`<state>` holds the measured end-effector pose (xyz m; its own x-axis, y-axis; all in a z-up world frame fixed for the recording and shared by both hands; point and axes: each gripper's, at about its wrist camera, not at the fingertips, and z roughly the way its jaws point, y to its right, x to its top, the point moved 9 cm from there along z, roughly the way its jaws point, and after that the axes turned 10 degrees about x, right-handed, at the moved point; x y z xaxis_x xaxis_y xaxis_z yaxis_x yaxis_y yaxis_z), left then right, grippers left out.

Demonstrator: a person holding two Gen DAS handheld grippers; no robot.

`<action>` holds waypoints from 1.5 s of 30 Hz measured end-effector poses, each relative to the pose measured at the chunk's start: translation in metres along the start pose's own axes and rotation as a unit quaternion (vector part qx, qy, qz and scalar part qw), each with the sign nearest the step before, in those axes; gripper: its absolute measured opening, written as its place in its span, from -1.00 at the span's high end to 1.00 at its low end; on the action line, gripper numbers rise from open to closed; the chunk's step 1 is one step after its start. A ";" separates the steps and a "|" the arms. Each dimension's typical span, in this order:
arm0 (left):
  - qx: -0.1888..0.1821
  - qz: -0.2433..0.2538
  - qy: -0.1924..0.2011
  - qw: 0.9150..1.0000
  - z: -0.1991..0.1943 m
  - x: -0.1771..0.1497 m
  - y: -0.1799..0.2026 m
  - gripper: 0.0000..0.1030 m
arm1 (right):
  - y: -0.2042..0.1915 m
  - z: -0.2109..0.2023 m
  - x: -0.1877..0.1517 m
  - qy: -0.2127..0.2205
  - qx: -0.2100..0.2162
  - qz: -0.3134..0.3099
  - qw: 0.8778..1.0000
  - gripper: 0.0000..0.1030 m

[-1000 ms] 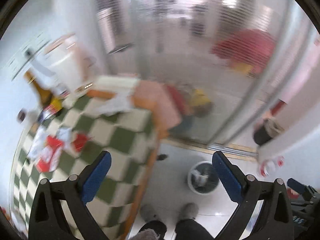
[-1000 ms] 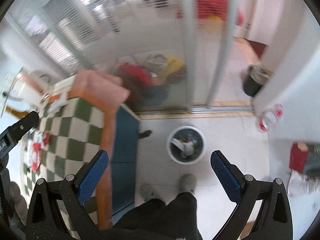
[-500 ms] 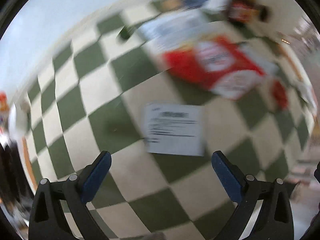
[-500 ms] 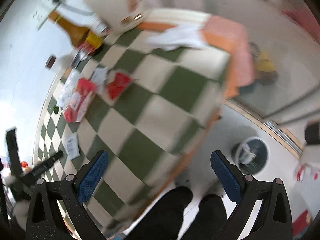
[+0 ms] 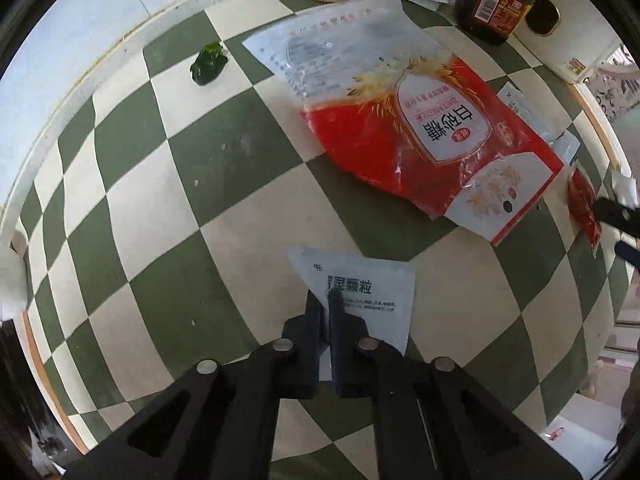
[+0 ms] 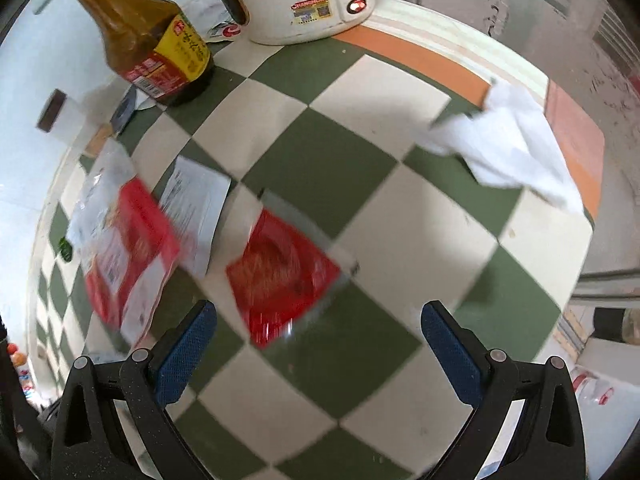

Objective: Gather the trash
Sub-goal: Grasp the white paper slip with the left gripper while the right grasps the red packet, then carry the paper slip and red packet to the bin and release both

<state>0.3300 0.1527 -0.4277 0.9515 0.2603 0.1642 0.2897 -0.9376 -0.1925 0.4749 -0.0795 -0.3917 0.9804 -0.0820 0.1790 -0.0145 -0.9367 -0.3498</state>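
Both grippers have dropped over the table (image 5: 152, 216): left gripper (image 5: 329, 300) just pinched a sachet (image 5: 372, 296), right gripper (image 6: 318, 318) gapes above a red packet (image 6: 284, 272).

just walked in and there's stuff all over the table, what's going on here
A person with a gripper in each hand is clearing trash off a green-and-white checked table. The left gripper has just closed on a small white sachet, pinching its edge. The right gripper hangs open above a small red packet, not touching it. A large red-and-white bag, a crumpled white tissue and a green scrap lie uncollected.
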 end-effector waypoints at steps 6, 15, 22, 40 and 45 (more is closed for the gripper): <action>0.001 0.000 0.014 1.000 -0.018 -0.006 0.000 0.98 | -0.022 0.012 0.011 0.010 0.014 -0.038 0.999 0.35; -0.006 -0.005 0.075 0.997 -0.085 0.003 -0.013 0.98 | -0.024 -0.033 -0.005 0.059 0.071 -0.034 0.995 0.67; -0.025 0.038 0.132 0.990 -0.146 0.026 0.046 0.98 | -0.004 -0.105 -0.030 0.110 0.115 -0.004 0.987 0.69; -0.161 0.365 0.089 0.913 -0.173 -0.146 0.444 0.97 | 0.334 -0.195 -0.217 0.196 0.024 0.267 0.943 0.69; -0.173 0.425 0.005 0.888 -0.072 -0.237 0.550 0.97 | 0.446 -0.137 -0.300 0.176 0.022 0.357 0.917 0.69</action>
<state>0.2565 -0.4409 -0.5027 0.8093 -0.5769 0.1104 -0.5847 -0.8092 0.0580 0.1472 -0.5195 -0.4755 0.5999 -0.7815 0.1716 -0.6130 -0.5868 -0.5291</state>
